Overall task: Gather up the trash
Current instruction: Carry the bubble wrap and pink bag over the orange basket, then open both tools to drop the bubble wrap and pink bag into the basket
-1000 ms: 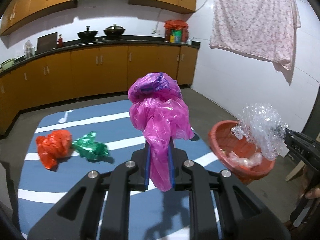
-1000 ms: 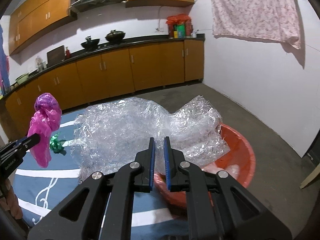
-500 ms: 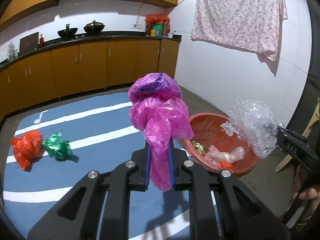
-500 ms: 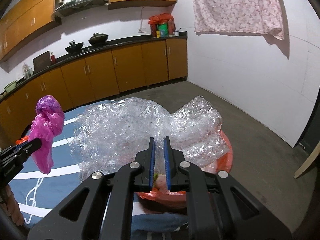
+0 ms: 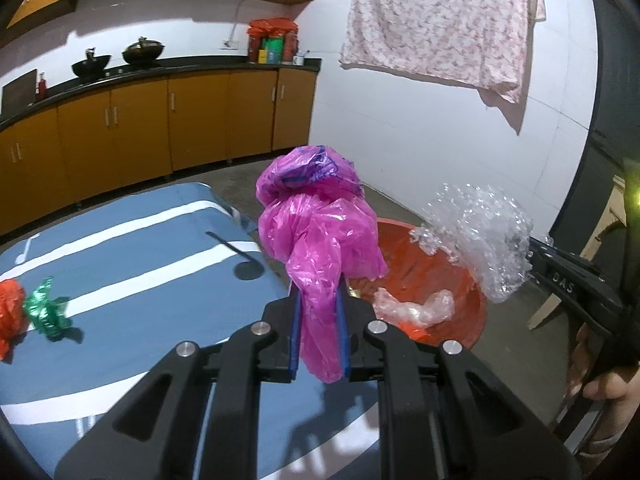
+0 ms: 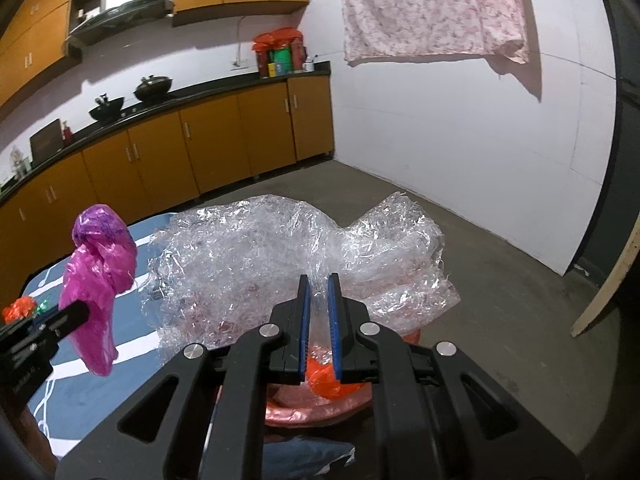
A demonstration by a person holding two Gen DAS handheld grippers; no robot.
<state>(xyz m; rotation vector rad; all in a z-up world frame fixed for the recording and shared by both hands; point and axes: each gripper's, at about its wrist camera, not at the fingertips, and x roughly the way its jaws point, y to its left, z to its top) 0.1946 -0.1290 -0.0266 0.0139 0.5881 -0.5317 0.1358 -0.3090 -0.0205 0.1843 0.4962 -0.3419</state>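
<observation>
My left gripper [image 5: 319,295] is shut on a magenta plastic bag [image 5: 320,236] and holds it up at the near edge of a red basin [image 5: 420,264]. My right gripper [image 6: 319,286] is shut on a wad of clear crinkled plastic [image 6: 280,256] and holds it above the same basin [image 6: 320,408]. The basin holds a clear wrapper [image 5: 416,308] and some orange scraps. A green wrapper [image 5: 46,312] and a red bag [image 5: 10,312] lie on the blue table [image 5: 140,292] at the far left.
Orange kitchen cabinets [image 5: 160,120] with a dark counter run along the back wall. A floral cloth [image 5: 440,20] hangs on the white wall at right. The basin sits beyond the table's right edge over a grey floor [image 6: 500,280].
Both grippers have moved right toward the basin with their loads. The basin is now nearer and more central in the left view, and the green and red trash have slid to the left edge.
</observation>
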